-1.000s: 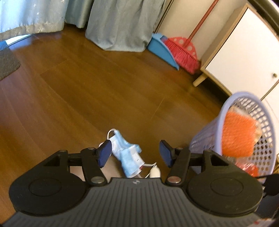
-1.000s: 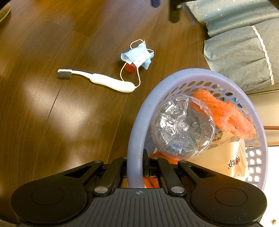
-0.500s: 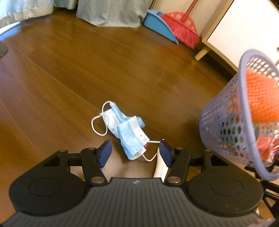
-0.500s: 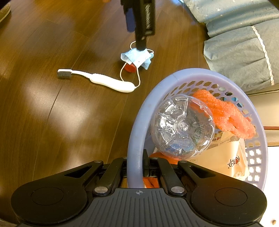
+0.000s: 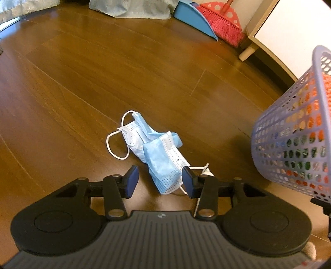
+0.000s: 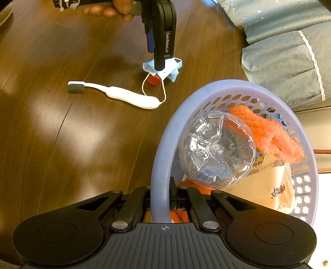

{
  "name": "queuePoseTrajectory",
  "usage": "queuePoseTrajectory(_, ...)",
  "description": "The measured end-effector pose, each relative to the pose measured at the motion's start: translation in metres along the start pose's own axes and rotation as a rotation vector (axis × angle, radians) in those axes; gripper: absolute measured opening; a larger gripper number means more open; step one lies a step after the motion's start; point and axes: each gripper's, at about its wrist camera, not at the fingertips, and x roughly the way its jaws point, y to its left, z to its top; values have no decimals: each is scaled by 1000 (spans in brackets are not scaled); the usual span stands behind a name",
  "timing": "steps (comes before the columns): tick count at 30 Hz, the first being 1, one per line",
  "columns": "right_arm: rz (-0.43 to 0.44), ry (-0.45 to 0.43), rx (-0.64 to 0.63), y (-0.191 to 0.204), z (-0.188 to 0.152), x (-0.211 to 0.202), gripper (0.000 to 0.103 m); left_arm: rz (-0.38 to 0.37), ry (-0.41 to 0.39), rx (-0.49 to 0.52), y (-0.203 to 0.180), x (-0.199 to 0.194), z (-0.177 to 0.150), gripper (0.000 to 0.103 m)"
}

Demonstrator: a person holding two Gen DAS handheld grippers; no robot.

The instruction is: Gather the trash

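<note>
Left gripper: spread wide, blue pads either side of the mask's near end, gripping nothing; from the right wrist view, hanging down over the mask with one finger crossing in front of it.
Hand: wrapped round the left gripper's handle at the top of the right wrist view.
Face mask: crumpled blue, flat on the floor, near end between the open fingers, white ear loop curling out to the left.
Red cap: just under the mask's edge, touching or nearly so; hard to tell.
Toothbrush: white handle, grey bristles, lying on the floor beside the mask, an ear loop draped at its thick end.
Right gripper: clamped narrow on the basket's rim, rim running up between the fingers.
Basket: lavender, perforated, held tilted; in the left wrist view, off to the right of the mask and apart from it.
Clear bottle: inside the basket, base facing the camera.
Orange mesh: lying across the far rim.
Paper bag: cream, printed, below the bottle.
Floor: dark wood, glossy.
Broom: red, leaning at the far wall beside a blue dustpan.
Cabinet: white, pale wooden leg, far right.
</note>
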Motion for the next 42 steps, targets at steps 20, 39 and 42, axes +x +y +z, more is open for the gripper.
queuePoseTrajectory(20,3,0,1,0,-3,1,0,-4,-33,-37,20,-29,4,0)
queuePoseTrajectory(39,5,-2,1,-1,-3,1,0,-104,-164,-59,2,-122,11,0)
queuePoseTrajectory(42,5,-2,1,-1,-3,1,0,-133,-177,-49,-8,-130,12,0)
